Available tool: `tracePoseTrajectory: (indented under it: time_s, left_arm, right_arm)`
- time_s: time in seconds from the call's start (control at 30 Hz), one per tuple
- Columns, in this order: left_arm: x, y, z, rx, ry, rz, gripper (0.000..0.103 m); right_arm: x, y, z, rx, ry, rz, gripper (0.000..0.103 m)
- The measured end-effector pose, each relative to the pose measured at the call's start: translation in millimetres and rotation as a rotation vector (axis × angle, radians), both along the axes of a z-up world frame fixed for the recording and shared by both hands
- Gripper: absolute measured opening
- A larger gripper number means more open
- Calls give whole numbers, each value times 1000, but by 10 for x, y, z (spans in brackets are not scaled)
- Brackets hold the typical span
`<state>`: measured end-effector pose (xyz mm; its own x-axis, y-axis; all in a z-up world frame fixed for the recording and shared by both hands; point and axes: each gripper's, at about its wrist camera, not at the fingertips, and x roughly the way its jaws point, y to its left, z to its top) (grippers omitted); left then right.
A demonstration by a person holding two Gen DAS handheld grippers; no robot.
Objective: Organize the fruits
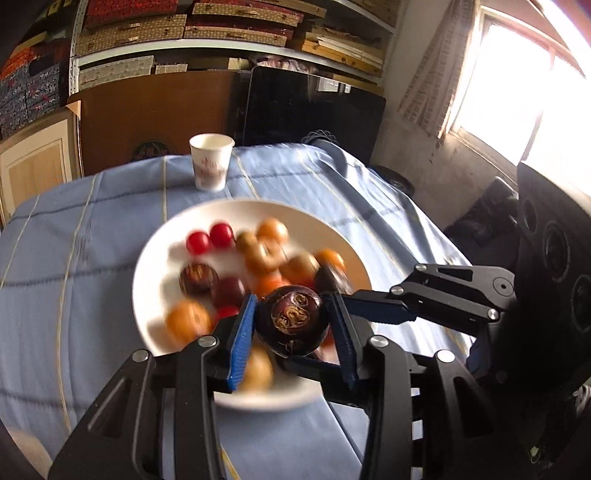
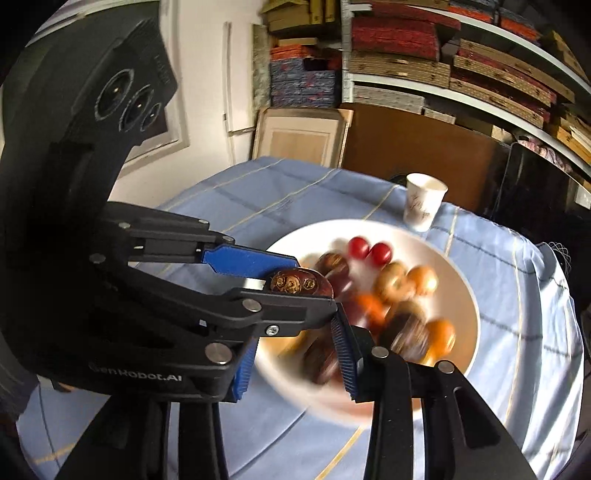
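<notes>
A white plate (image 1: 155, 266) on the blue cloth holds two red cherry tomatoes (image 1: 208, 238), several orange-brown fruits (image 1: 271, 229) and several dark purple ones (image 1: 197, 278). My left gripper (image 1: 291, 325) is shut on a dark purple round fruit (image 1: 291, 319) and holds it above the plate's near side. The same fruit shows in the right wrist view (image 2: 295, 284), gripped between the left gripper's blue pads (image 2: 251, 262). My right gripper (image 2: 295, 358) is open and empty, just above the plate's (image 2: 458, 280) near-left rim, close under the left gripper.
A white paper cup (image 1: 211, 162) stands on the blue striped cloth (image 1: 74, 258) behind the plate; it also shows in the right wrist view (image 2: 423, 203). Shelves of stacked boxes (image 1: 192, 33) and a brown board stand behind the table. A bright window (image 1: 517, 96) is at right.
</notes>
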<state>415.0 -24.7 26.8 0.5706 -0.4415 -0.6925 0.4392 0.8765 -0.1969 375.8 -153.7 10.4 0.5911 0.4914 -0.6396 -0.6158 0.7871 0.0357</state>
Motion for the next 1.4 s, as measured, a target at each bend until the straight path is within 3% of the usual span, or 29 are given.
tracePoseTrajectory:
  time_s: [0.17,0.2,0.27,0.3,0.37,0.5,0.6,0.87,1.0,1.1,1.4]
  left_arm:
    - [431,16,-65,1,24,75,41]
    - [470,22,-62,20,21,119,48]
    - [441,58,4,60,-14,231,95]
    - [356,89,70,83,-57,300,98]
    - [219,105,172,114,-109,347,98]
    - [-167,116,354,146,-147,386,98]
    - [-585,108,438,165,-187,412,98]
    - [-1680,89,242,207,-264,446,98]
    - [-1833,152,-10,186,-216,448,98]
    - [-1836,164,-132,202,-177,445,98]
    - [-1877,101,-186,246,-193,430,98]
  right_arm:
    - [450,-25,-41,17,20,-44,42]
    - [492,-37,-42,20,12,-59,62]
    - [470,-155,13,52,-23,-113,83]
    - [448,-241,43,73,-32,-127,84]
    - [372,-374,94,106,-25,-148,86]
    - [-11,-697,219,162,-48,-213,99]
    - [-359,-836,259,156,-100,-252,99]
    - [-1113,-1016,1,164,-116,-289,99]
    - [-1206,-966,-267,98,-25,-264,99]
    - [-1302,-894,-298,63,-56,-257,99]
    - [-1374,-834,-323,7,-68,-246,99]
